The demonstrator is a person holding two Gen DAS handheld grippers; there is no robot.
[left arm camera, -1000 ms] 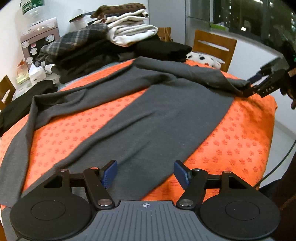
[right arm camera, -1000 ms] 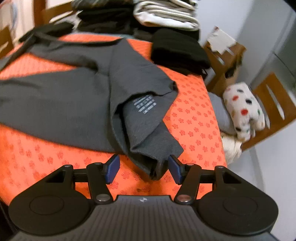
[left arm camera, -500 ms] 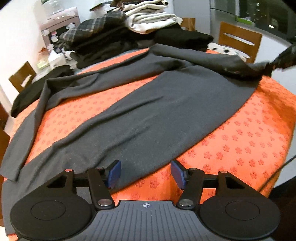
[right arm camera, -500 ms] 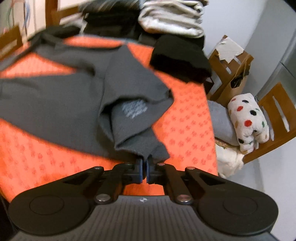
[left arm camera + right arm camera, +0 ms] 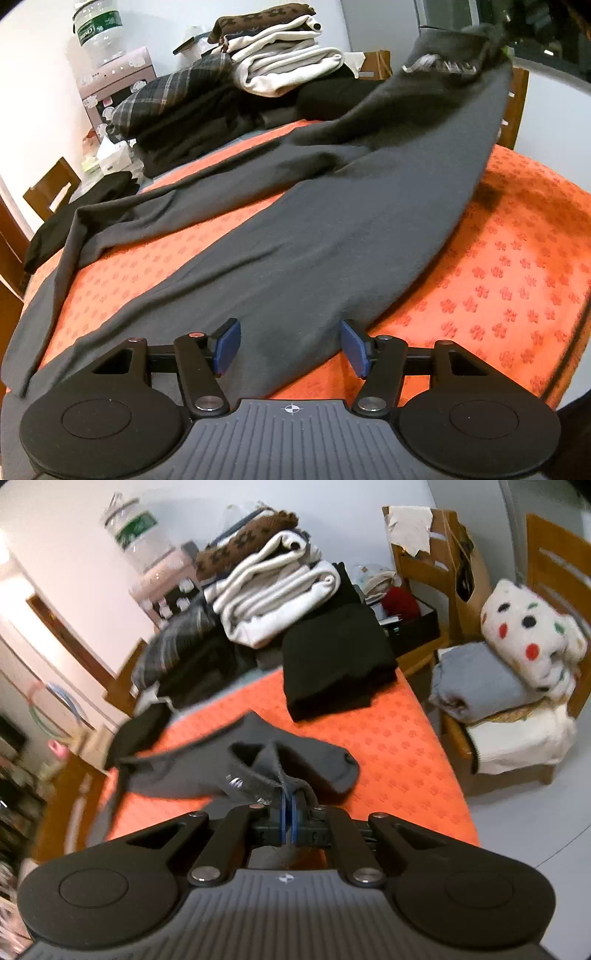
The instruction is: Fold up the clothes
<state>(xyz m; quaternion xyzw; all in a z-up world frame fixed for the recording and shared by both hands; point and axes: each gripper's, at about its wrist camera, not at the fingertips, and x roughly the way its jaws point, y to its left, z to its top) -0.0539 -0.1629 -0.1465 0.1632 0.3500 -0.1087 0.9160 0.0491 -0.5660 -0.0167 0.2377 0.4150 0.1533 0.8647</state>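
A long dark grey garment (image 5: pixel 314 229) lies across the orange flower-patterned cover (image 5: pixel 517 280) of the table. My right gripper (image 5: pixel 287 805) is shut on the garment's waist end (image 5: pixel 258 768) and holds it lifted above the cover; in the left wrist view that end (image 5: pixel 454 48) hangs high at the top right, printed label showing. My left gripper (image 5: pixel 288 345) is open low over the near end of the garment, whose cloth lies between the blue pads (image 5: pixel 227 343) without being pinched.
Folded clothes are stacked at the far side: a white and brown pile (image 5: pixel 280 62), plaid and dark items (image 5: pixel 173 103), a black folded piece (image 5: pixel 336 664). Wooden chairs (image 5: pixel 554 554) hold a spotted plush and bedding (image 5: pixel 532 638). A water dispenser (image 5: pixel 99 40) stands by the wall.
My right gripper closed on the garment's waist end and raised it off the cover, rolling as it rose. The left gripper slid along the garment's near end and stayed open.
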